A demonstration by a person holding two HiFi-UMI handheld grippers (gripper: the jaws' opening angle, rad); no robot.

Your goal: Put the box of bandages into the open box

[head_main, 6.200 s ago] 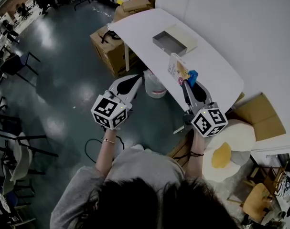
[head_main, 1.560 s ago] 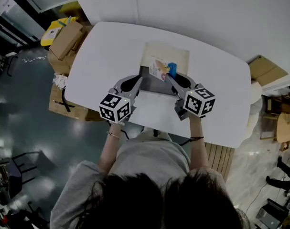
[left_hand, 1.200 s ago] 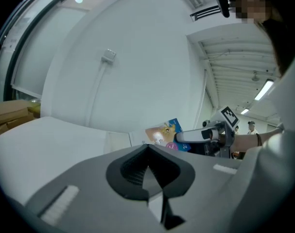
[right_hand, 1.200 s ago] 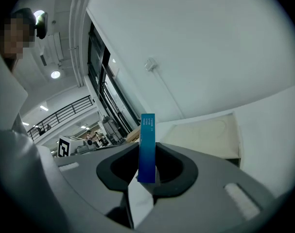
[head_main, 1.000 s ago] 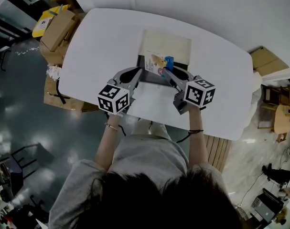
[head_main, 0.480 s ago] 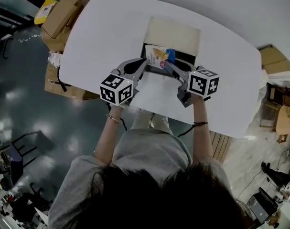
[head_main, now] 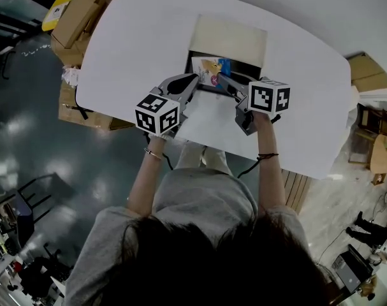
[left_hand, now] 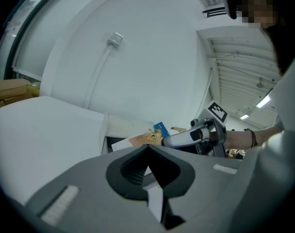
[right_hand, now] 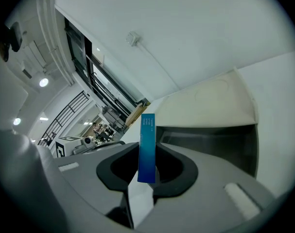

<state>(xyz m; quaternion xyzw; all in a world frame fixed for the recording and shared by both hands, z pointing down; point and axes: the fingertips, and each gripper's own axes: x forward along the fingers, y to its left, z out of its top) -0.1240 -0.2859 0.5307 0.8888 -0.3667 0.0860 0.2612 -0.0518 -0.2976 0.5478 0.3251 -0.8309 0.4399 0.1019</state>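
My right gripper (head_main: 222, 80) is shut on the box of bandages (head_main: 209, 69), a flat printed box with a blue end. It hangs over the near left part of the grey open box (head_main: 245, 69), whose cream lid (head_main: 230, 38) lies folded back behind it. In the right gripper view the bandages box (right_hand: 147, 130) stands edge-on between the jaws of the right gripper (right_hand: 147, 152), in front of the open box (right_hand: 210, 141). My left gripper (head_main: 192, 80) is shut and holds nothing, just left of the box. From the left gripper (left_hand: 148, 149) I see the bandages box (left_hand: 154, 134).
The white table (head_main: 136, 50) has a rounded edge. A white sheet (head_main: 209, 118) lies between my grippers and the person. Cardboard cartons (head_main: 75, 18) stand on the floor at the left, and more cardboard (head_main: 365, 75) at the right.
Both grippers have come down towards the table. The bandages box, still in the right gripper, has sunk and tilted over the open box's mouth.
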